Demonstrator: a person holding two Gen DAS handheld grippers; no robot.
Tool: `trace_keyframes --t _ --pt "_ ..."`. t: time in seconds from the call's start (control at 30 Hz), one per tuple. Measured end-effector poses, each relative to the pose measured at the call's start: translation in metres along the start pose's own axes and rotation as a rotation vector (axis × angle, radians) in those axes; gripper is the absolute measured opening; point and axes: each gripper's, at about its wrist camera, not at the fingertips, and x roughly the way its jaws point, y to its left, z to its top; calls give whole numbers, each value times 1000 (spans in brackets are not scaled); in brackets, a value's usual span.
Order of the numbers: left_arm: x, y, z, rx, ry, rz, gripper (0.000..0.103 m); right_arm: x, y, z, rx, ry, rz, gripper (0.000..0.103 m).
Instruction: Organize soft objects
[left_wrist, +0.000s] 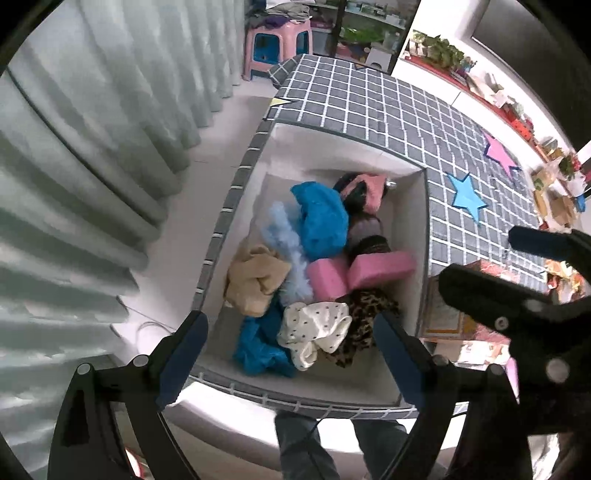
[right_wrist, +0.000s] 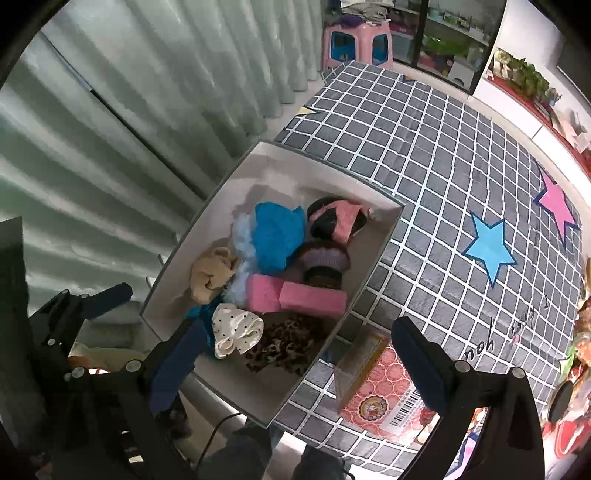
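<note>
Blue-padded left tool (left_wrist: 291, 354) and right tool (right_wrist: 299, 354), agape, downward over box (right_wrist: 373, 258).

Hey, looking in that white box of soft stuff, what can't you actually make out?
- Blue cloth, right wrist view: mostly hidden by the polka-dot cloth and a tong finger.
- Dark bundle, left wrist view: tucked behind the pink sponges; unidentifiable.
- Red packet, right wrist view: print too small.

The box (right_wrist: 373, 258) sits at the counter's (right_wrist: 443, 155) left edge beside the curtain (right_wrist: 147, 92), full of soft things; a packet (right_wrist: 373, 391) lies just right of it.
</note>
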Motion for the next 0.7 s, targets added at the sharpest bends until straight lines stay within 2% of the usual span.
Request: trace_keyframes --t 0.7 --pt "-6 5 -11 1 8 1 93 -1 11 -5 7 4 -7 102"
